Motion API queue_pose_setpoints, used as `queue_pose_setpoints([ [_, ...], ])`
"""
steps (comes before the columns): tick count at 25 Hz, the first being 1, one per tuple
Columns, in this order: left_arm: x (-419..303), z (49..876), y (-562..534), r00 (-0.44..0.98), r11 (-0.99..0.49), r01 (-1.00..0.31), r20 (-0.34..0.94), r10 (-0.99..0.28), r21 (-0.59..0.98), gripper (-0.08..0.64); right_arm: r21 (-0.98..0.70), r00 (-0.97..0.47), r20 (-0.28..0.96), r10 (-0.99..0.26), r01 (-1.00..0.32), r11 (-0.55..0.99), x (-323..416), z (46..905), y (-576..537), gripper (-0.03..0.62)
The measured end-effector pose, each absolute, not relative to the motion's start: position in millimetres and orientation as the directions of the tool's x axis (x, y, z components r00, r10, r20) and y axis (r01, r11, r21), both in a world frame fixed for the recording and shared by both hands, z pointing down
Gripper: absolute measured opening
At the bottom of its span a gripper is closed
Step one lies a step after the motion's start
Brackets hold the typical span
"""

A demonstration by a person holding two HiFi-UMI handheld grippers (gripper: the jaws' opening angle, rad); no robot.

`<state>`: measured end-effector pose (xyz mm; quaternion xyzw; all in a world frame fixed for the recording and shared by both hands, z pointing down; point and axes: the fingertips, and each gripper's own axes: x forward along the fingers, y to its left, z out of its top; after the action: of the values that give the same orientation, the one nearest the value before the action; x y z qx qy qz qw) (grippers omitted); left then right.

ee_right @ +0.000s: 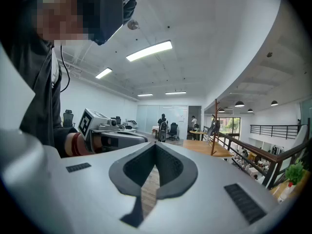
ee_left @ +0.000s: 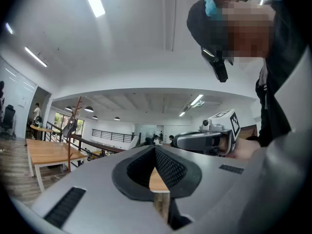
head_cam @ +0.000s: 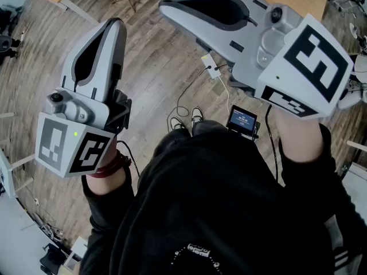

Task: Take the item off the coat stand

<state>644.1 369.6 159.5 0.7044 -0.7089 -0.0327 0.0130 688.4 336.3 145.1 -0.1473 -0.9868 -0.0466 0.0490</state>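
A brown wooden coat stand (ee_left: pixel 74 126) rises far off at the left of the left gripper view, with a dark grey item (ee_left: pixel 68 127) hanging on it. The right gripper view shows the same coat stand (ee_right: pixel 215 123) and its hanging item (ee_right: pixel 213 129) in the distance, right of centre. My left gripper (head_cam: pixel 116 23) (ee_left: pixel 155 147) is shut with nothing between its jaws. My right gripper (head_cam: pixel 163 6) (ee_right: pixel 156 144) is likewise shut and empty. Both are held up in front of the person's chest, well away from the stand.
A wooden table (ee_left: pixel 48 152) stands beside the coat stand. A railing (ee_right: pixel 253 152) runs along the right. People and office chairs (ee_right: pixel 168 128) are at the far end. On the wood floor (head_cam: pixel 149 67) by the person's shoes (head_cam: pixel 186 119) lie a cable and a small screen device (head_cam: pixel 242 121).
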Motion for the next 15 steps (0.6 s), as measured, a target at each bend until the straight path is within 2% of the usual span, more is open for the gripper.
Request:
queue_pose_setpoints([
  [9,648.7,168.2,351.3,0.003,-0.004,-0.998,-0.015,-1.000,0.065,0.003,0.064,-0.949,0.105,0.297,0.304,0.950,693.4,151.6,329.6,0.014],
  [15,680.4,168.8,320.4,0.067,-0.067,-0.998,-0.003,-0.998,-0.005,0.003,0.063,-0.941,0.097,0.324,0.331,0.942,711.0,156.6,315.1,0.014],
])
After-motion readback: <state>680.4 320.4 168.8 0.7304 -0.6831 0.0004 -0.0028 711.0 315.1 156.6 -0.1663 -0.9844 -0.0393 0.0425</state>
